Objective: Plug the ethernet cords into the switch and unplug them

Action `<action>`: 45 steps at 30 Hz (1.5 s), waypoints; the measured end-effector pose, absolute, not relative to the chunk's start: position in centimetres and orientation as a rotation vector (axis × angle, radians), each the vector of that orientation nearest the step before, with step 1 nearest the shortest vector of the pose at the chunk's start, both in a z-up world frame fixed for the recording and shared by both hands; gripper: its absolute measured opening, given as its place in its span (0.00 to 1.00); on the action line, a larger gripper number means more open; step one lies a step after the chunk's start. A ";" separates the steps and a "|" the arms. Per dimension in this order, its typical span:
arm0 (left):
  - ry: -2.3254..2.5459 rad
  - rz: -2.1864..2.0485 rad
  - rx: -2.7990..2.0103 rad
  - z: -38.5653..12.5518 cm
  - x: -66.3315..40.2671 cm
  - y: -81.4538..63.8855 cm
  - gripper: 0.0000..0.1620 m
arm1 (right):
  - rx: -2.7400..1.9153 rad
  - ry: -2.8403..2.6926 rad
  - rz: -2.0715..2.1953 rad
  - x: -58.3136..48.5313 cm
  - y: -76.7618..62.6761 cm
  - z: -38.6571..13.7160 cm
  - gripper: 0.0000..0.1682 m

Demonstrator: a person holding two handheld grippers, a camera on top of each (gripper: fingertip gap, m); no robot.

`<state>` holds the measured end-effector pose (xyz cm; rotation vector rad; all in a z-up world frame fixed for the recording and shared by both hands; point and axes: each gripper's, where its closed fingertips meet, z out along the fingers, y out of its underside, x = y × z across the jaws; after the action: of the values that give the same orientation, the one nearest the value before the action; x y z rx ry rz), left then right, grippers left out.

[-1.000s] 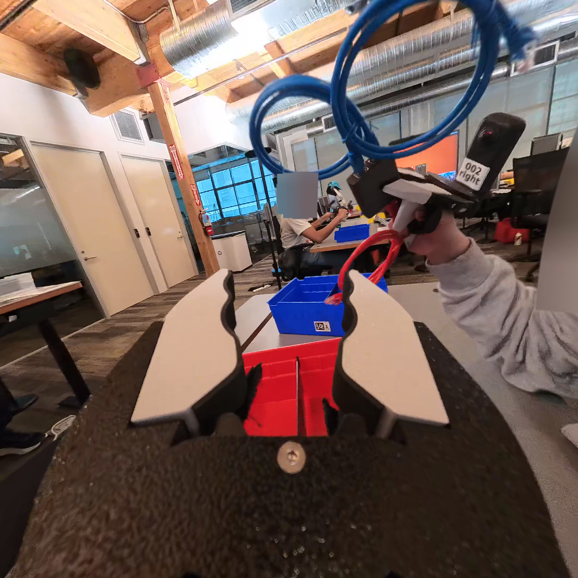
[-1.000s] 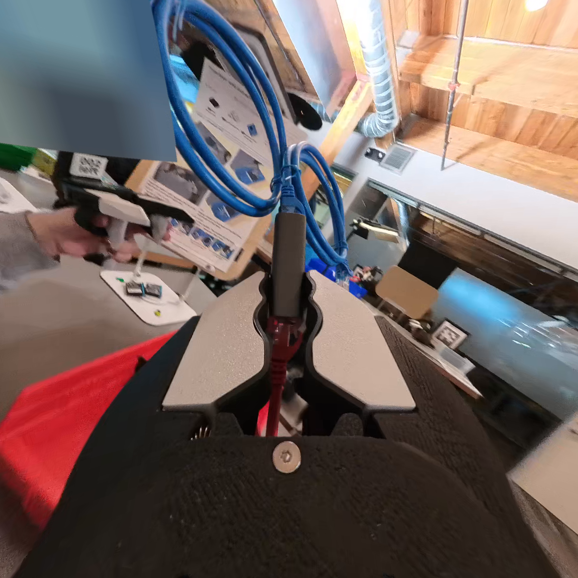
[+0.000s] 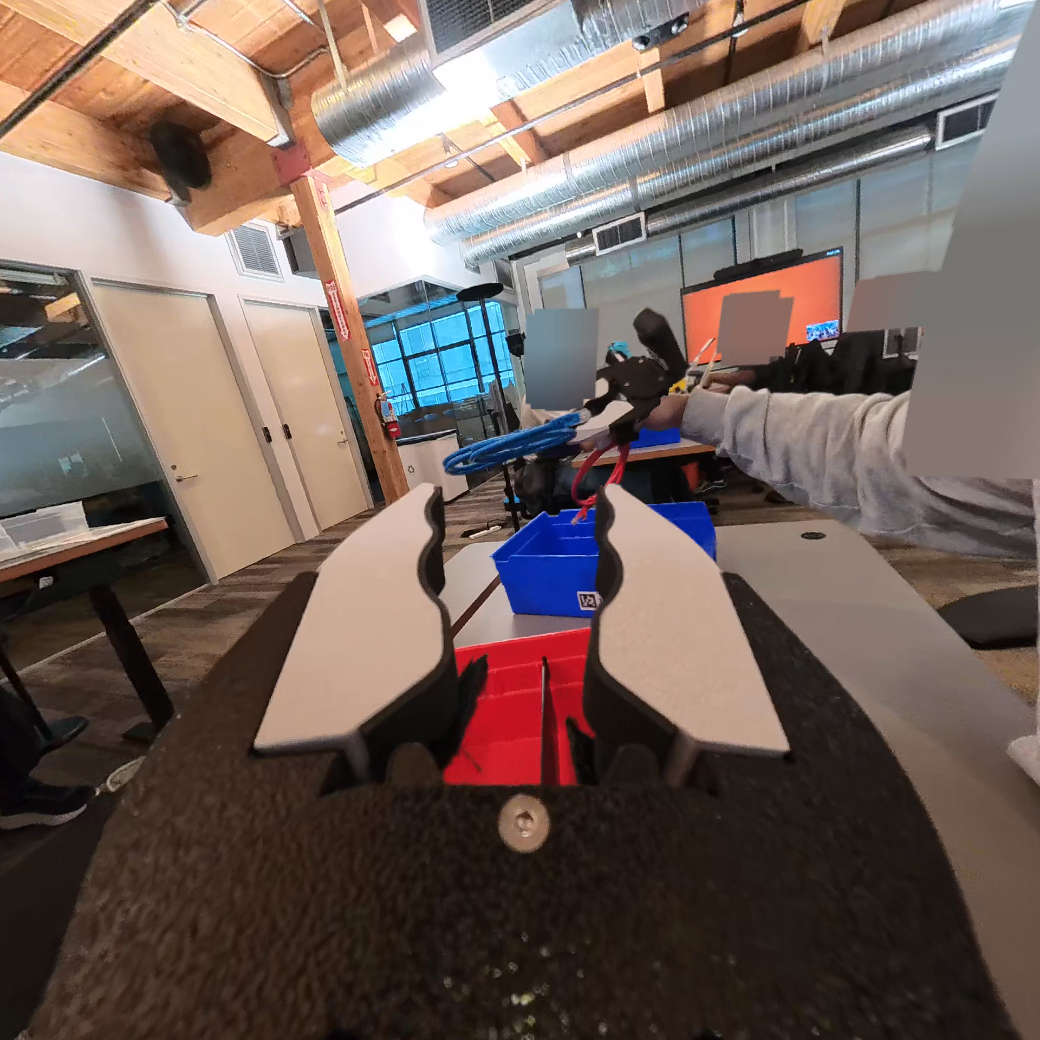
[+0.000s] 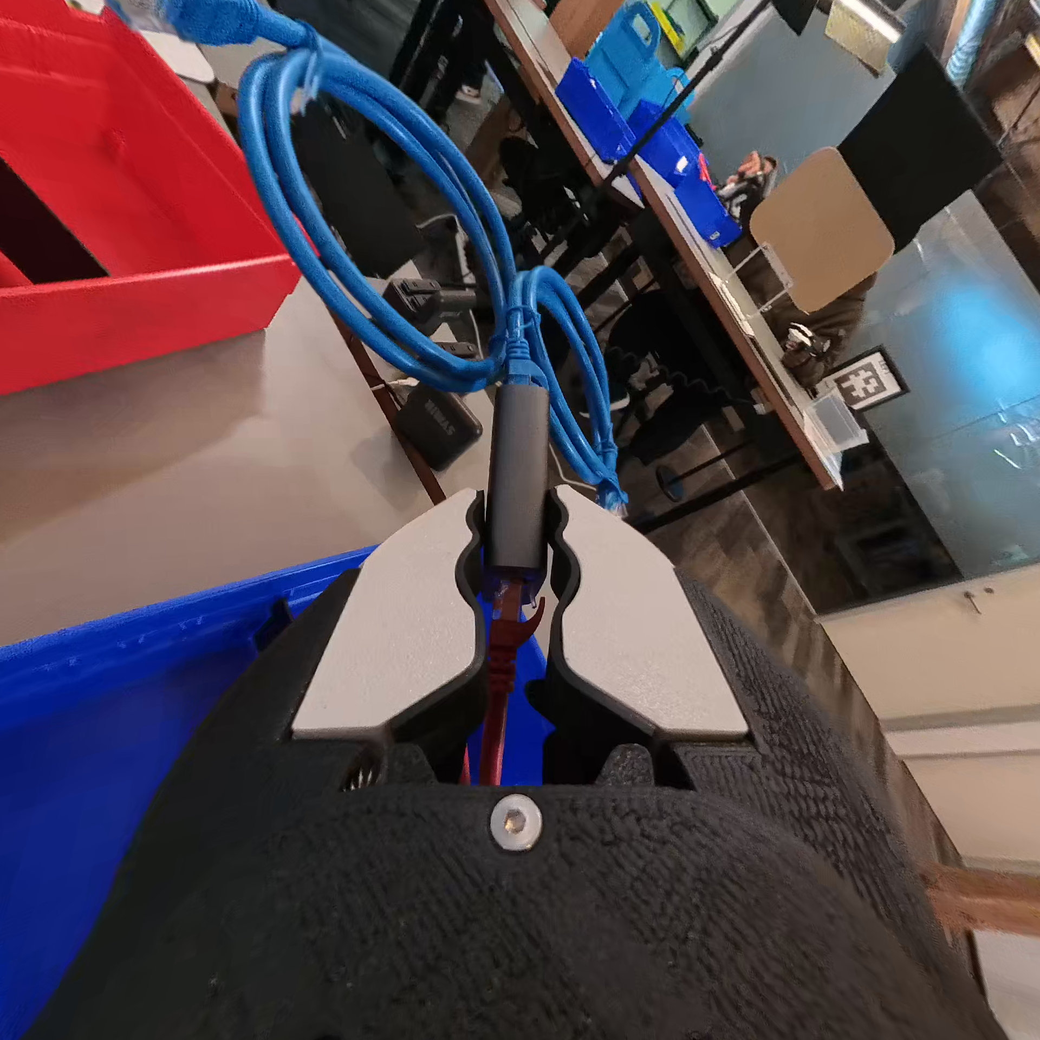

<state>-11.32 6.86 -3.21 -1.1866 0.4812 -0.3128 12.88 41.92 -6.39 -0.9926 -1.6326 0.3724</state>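
Note:
My right gripper (image 4: 516, 501) is shut on a dark grey coupler (image 4: 516, 478). A coiled blue cable (image 4: 394, 225) is plugged into its far end and a red cable (image 4: 498, 675) into its near end. It hangs above the blue bin (image 4: 112, 703). In the left wrist view the right gripper (image 3: 591, 436) is held out over the blue bin (image 3: 551, 568), the blue cable coil (image 3: 506, 450) sticking out left and the red cable (image 3: 591, 484) dangling into the bin. My left gripper (image 3: 518, 506) is open and empty above the red bin (image 3: 506, 720).
Both bins stand on a grey table (image 3: 844, 619). The red bin (image 4: 112, 197) lies beyond the blue one in the right wrist view. A black pad (image 3: 996, 619) lies at the table's right edge. Other desks, chairs and seated people fill the room behind. Left tips to right tips: about 45 cm.
The right gripper has swung down and away with the coupler and cables, from high near the left gripper to over the blue bin. The blue coil now lies sideways. The left gripper stays open.

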 end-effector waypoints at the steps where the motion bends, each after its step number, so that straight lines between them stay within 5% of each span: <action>1: 0.466 -0.309 -1.197 -3.5 -11.5 7.2 0.31 | -0.985 -1.631 0.394 12.7 42.2 -6.6 0.12; 10: 0.436 -0.205 -1.325 -6.2 -11.7 9.4 0.32 | -0.947 -1.634 0.523 13.5 44.3 -7.8 0.12; 36: 0.459 -0.214 -1.373 -7.5 -9.7 10.8 0.30 | -1.510 -2.111 0.255 15.5 50.8 -21.9 0.13; 45: 0.490 -0.186 -1.380 -7.6 -9.0 10.7 0.31 | -1.647 -2.125 0.053 16.8 51.3 -22.4 0.25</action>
<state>-9.01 10.69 -7.62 -1.3802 0.4899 -0.1862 16.80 51.34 -22.38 -1.6471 -2.1246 0.0527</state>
